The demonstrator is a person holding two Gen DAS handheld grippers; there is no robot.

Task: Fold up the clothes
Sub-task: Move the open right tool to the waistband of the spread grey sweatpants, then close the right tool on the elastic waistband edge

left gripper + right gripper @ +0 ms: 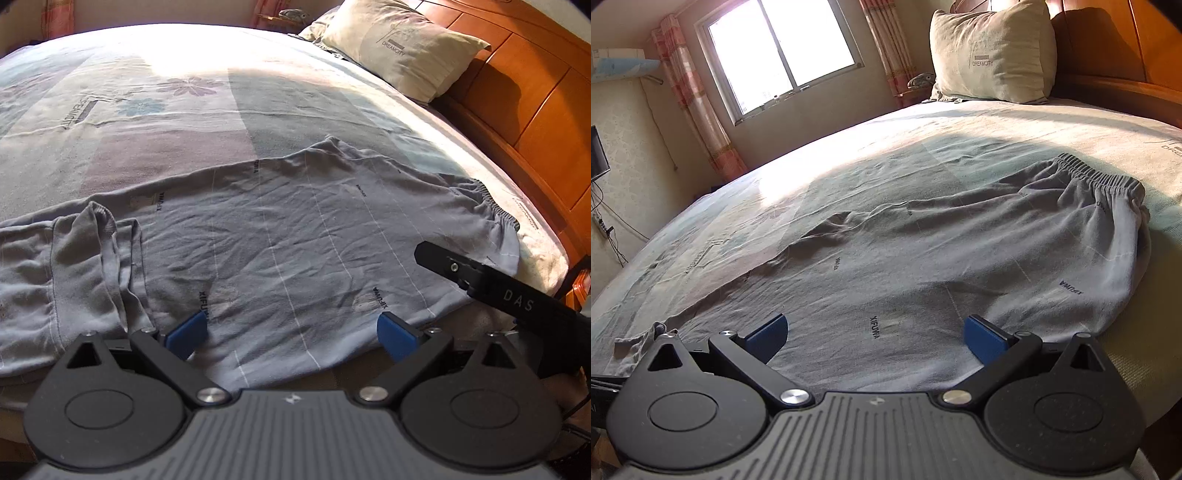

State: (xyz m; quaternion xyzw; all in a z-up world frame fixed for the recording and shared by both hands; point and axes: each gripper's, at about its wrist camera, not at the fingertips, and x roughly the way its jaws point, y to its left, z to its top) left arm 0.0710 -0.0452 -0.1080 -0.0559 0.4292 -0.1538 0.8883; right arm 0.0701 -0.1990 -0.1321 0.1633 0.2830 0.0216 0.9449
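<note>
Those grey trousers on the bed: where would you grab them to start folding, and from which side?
Likely the elastic waistband of the grey trousers, coming from the headboard end. It is bunched and raised off the sheet, so fingers can slip around it. Both the left gripper and right gripper are open, hovering over the near edge.

A home bedroom: a sheeted bed point(923, 147), pillow point(991, 55) against a wooden headboard point(517, 110), curtained window point(783, 51) at eleven o'clock.
</note>
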